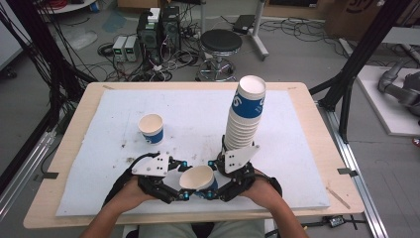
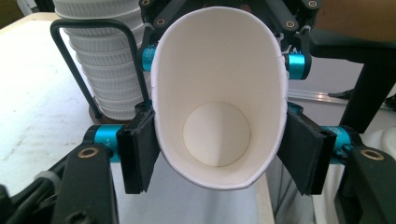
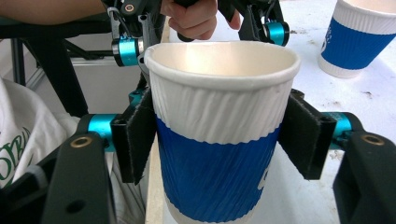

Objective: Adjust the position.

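1. One paper cup [image 1: 198, 178] held in the air between both grippers, tilted, mouth toward the left gripper [image 1: 171, 191]; white ribbed top, blue band below. Located just in front of the cup stack [image 1: 245, 116], toward the near edge of the tabletop [image 1: 307, 148].
2. Left fingers [image 2: 137, 156] closed in tight on the cup's rim end, one pad on each side, mouth squeezed to an oval, as seen in the left gripper view.
3. Right gripper [image 1: 218, 191] on the same cup from the opposite side; right fingers [image 3: 135, 140] pressed against the ribbed wall on both sides, clamped about as far as the cup allows.
4. One tall stack of nested cups, upright, leaning slightly; too many rims to count exactly. Base just beyond the right gripper.
5. One single cup [image 1: 151, 129] standing upright, well left of the stack, apart from both grippers.
6. One white mat [image 1: 124, 109] under the stack and the single cup, speckled with small dark marks left of the stack.
7. Two hands, one behind each gripper, nearer the front edge than the stack.
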`<state>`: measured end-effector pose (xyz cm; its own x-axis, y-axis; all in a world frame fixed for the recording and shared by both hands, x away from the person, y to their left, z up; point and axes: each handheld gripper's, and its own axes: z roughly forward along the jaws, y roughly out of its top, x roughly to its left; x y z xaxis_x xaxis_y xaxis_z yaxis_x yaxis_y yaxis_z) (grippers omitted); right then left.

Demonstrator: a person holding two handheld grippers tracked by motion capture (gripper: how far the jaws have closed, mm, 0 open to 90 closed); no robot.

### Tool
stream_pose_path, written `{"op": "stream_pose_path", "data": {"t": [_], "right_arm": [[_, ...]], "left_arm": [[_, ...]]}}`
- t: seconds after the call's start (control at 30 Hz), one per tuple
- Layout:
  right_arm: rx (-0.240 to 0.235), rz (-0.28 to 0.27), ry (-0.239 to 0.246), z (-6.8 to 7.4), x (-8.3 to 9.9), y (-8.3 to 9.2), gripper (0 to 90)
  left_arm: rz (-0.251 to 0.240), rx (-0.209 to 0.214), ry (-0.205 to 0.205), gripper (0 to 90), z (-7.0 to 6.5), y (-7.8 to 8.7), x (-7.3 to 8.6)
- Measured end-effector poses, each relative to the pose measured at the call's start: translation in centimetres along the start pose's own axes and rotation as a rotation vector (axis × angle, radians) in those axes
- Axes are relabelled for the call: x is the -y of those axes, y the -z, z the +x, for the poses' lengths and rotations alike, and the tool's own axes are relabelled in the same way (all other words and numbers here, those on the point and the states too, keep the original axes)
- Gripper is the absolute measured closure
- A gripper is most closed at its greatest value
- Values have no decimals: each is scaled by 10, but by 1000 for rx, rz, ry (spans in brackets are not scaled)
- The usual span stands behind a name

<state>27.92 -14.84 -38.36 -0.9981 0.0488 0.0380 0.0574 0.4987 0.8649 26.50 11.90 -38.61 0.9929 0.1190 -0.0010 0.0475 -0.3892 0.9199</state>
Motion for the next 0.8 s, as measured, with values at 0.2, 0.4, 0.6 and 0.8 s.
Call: {"op": "stream_pose_path", "data": {"t": [0.2, 0.4, 0.6, 0.8], "right_arm": [[15, -40, -26, 1, 2, 4, 344], [46, -124, -70, 0, 11, 21, 341], [86, -185, -88, 4, 21, 40, 340], [120, -221, -94, 13, 30, 60, 338]], "left_arm": [[-59, -29, 30, 263, 2, 1, 2], [-190, -61, 86, 159, 8, 12, 7], [-266, -176, 118, 158, 15, 25, 16], [-309, -296, 143, 159, 22, 41, 28]]}}
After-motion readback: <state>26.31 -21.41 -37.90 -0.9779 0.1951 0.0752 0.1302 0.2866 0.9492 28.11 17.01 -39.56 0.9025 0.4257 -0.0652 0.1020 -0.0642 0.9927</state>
